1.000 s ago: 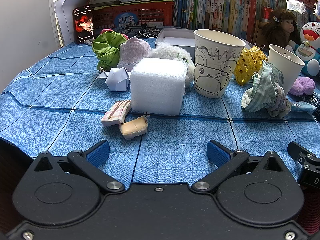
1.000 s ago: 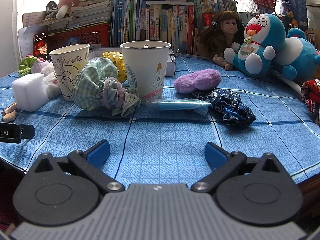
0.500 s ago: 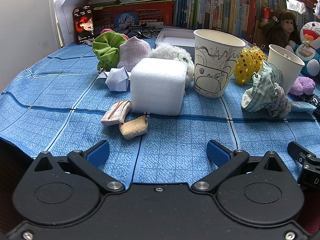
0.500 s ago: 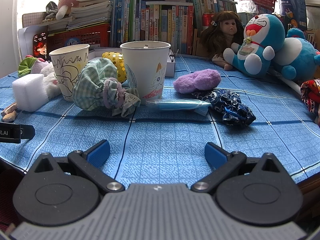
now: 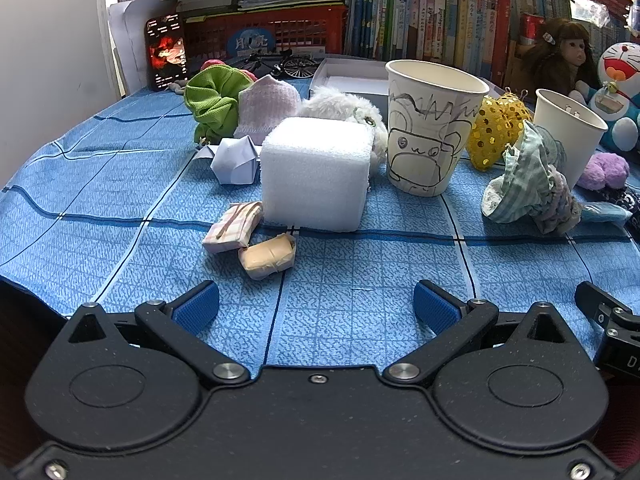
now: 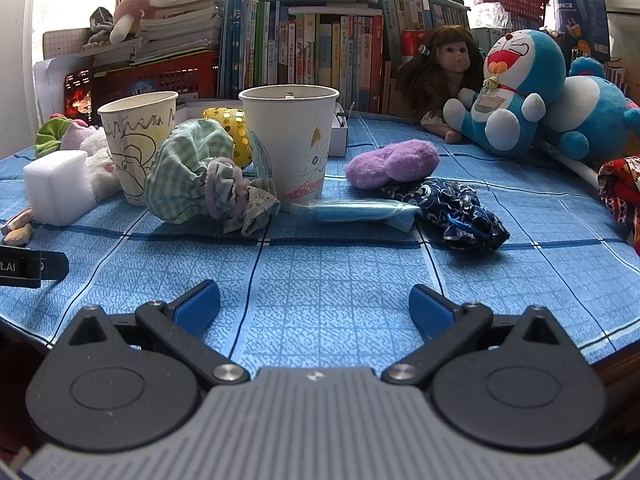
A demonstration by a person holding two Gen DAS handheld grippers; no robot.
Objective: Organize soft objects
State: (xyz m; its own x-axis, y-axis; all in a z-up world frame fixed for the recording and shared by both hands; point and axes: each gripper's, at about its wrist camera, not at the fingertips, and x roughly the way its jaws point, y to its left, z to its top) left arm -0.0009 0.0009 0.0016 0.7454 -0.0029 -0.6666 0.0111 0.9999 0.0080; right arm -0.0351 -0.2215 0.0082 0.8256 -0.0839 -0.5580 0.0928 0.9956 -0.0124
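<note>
My left gripper (image 5: 316,306) is open and empty near the table's front edge. Ahead of it lie a tan soft block (image 5: 267,256), a pink checked packet (image 5: 232,227) and a white foam cube (image 5: 314,172). Behind are a green scrunchie (image 5: 210,108), a pink knit piece (image 5: 268,104) and a white fluffy toy (image 5: 344,106). My right gripper (image 6: 314,306) is open and empty. Ahead of it lie a green checked scrunchie bundle (image 6: 192,176), a purple plush piece (image 6: 394,158), a dark blue scrunchie (image 6: 460,212) and a gold sequin piece (image 6: 232,128).
Two paper cups stand on the blue cloth (image 6: 340,280): a doodled one (image 5: 430,128) and a cat-print one (image 6: 290,140). A blue tube (image 6: 356,209), a white box (image 5: 352,80), a doll (image 6: 442,76), Doraemon plushes (image 6: 516,92), a folded paper (image 5: 236,160) and books (image 6: 316,48) lie behind.
</note>
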